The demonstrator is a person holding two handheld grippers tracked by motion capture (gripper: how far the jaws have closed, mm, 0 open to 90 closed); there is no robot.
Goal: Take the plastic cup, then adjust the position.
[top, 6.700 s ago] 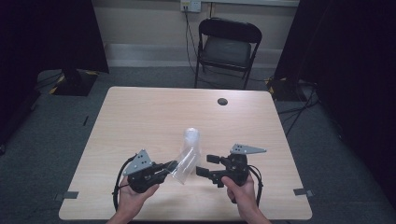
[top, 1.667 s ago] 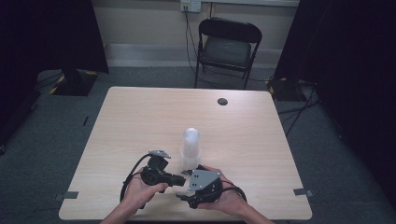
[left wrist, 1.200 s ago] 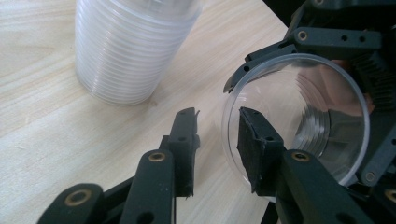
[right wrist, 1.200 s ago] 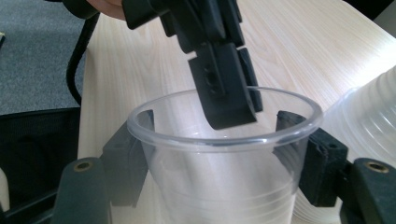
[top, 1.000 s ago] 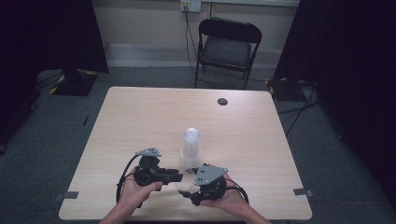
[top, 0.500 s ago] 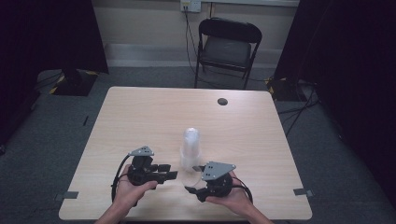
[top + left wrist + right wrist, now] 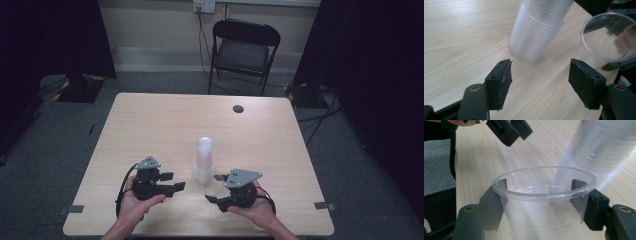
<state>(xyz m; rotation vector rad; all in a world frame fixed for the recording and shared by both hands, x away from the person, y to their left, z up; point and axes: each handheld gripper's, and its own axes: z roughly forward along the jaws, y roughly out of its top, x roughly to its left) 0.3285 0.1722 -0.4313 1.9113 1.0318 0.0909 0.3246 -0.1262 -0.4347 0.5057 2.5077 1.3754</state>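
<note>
Up close, right claw [image 7: 540, 202] pinches a clear cup [image 7: 544, 195]; left claw [image 7: 541, 82] has just spread, empty.

grey carpet [image 7: 60, 150], folding chair [image 7: 242, 52], seemingly dark curtains [image 7: 50, 35]

The stack of plastic cups [image 7: 204, 161] and the single plastic cup [image 7: 544, 202] are clear and colourless. The table [image 7: 150, 125] is pale wood-grain with a small black disc [image 7: 238, 108]. The folding chair [image 7: 242, 50] is black, the carpet [image 7: 60, 145] grey.

The left tool [image 7: 176, 181] let go of the cup stack [image 7: 204, 161], its jaws just opening.
</note>
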